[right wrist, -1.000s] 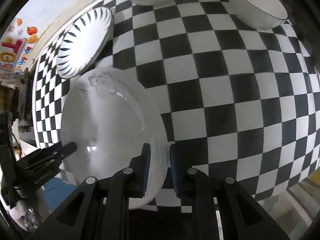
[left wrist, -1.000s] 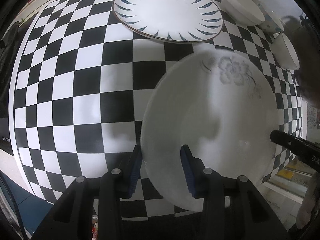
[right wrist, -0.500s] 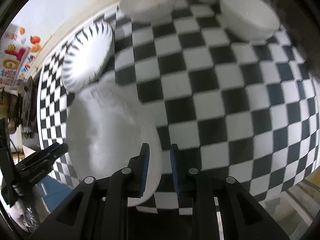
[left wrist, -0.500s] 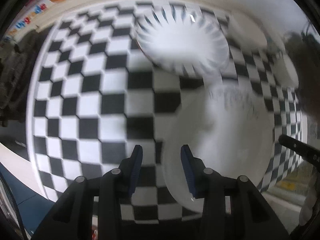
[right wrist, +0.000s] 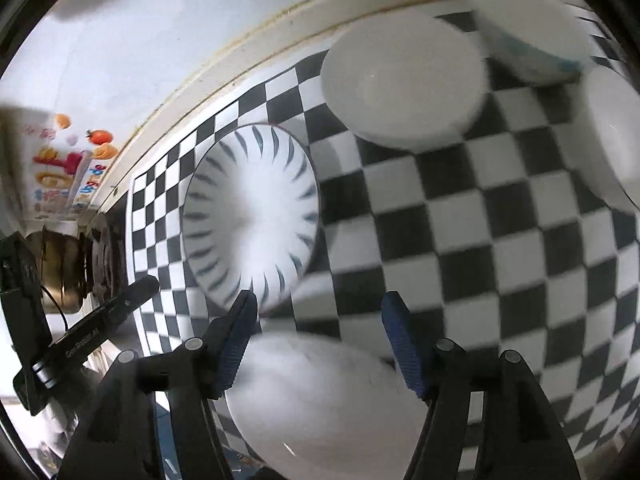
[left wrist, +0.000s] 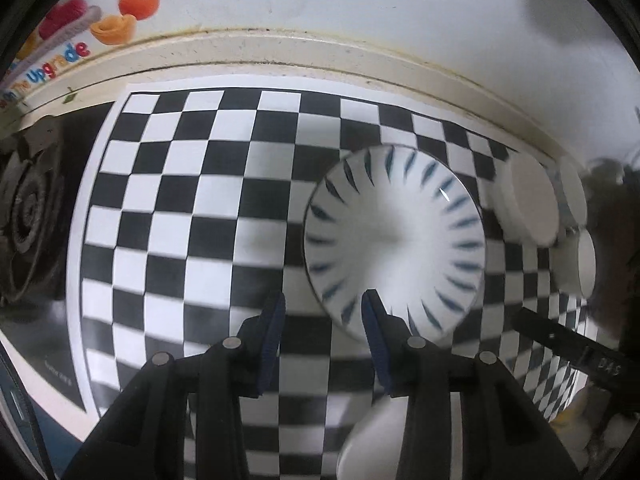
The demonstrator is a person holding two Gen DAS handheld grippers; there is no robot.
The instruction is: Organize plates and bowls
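Both claws pointed steeply down over the checkered worktop [left wrist: 168, 208]. Left claw [left wrist: 323, 320]: jaws stood partly apart with nothing between the pads; only checkered surface showed in the gap. The blue-leaf plate [left wrist: 394, 248] lay flat just ahead and to the right of its right pad, whose tip overlapped the plate's near rim in view; contact could not be judged. Right claw [right wrist: 320, 320]: jaws were opening, pads clear of everything. The white flower plate [right wrist: 320, 396] lay on the worktop beneath and just behind the pads, its far rim between them, touched by neither; the picture was motion-blurred there. In the left wrist view this plate [left wrist: 372, 444] showed only as a pale edge below the right finger. Ahead and left of the right claw lay the blue-leaf plate [right wrist: 250, 216]. Further ahead stood a white bowl [right wrist: 404, 80], a blue-patterned bowl [right wrist: 528, 32] beyond it to the right, and a third bowl [right wrist: 612, 136] at far right. A stove burner [left wrist: 28, 216] sat well left of the left claw.
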